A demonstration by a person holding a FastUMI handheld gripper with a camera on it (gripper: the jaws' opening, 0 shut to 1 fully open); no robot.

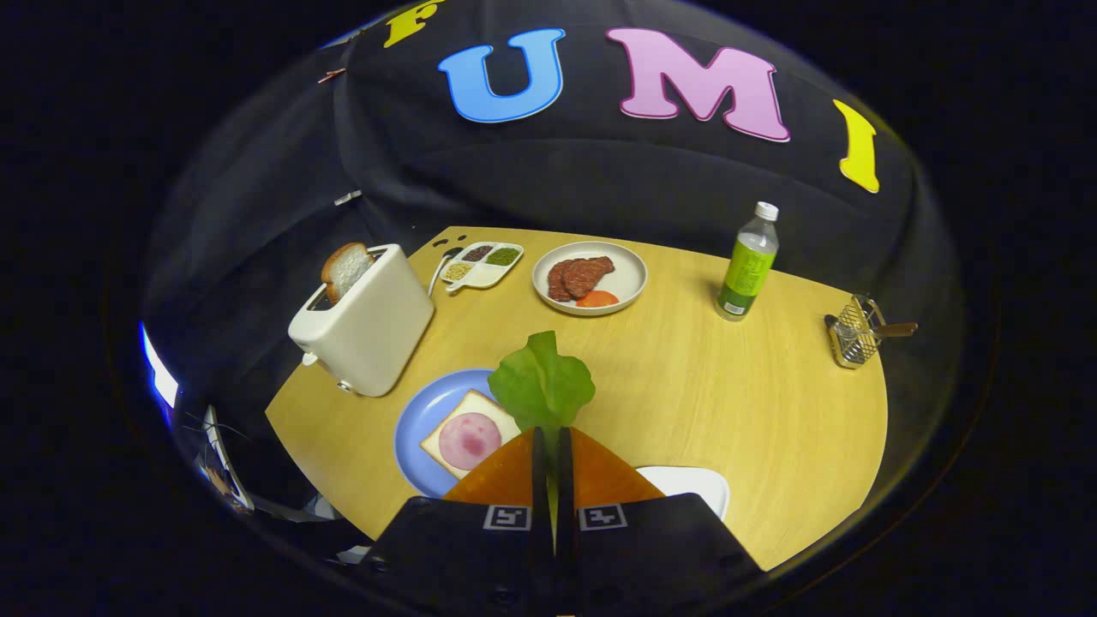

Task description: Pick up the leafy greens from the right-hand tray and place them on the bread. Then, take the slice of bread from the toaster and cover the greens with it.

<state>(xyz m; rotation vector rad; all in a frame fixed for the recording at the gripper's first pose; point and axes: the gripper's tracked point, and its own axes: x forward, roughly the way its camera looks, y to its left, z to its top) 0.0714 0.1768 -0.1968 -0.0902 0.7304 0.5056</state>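
My gripper [553, 435] is shut on the stem of the leafy greens [542, 383], which stick up just ahead of the fingertips, held above the table. Just left of the fingers lies a blue plate [417, 417] with a slice of bread [449, 458] topped by a round of ham [470, 439]. Beyond it to the left stands a cream toaster [364, 321] with a second bread slice [344, 269] poking out of its slot. A white tray [690, 484] lies close on the right of the fingers, partly hidden by them.
Across the round wooden table [728, 403] sit a white plate of meat slices and tomato [590, 277], a divided dish of seeds [482, 263] with a spoon, a green-labelled bottle [748, 262] and a small wire basket [854, 331] near the right edge.
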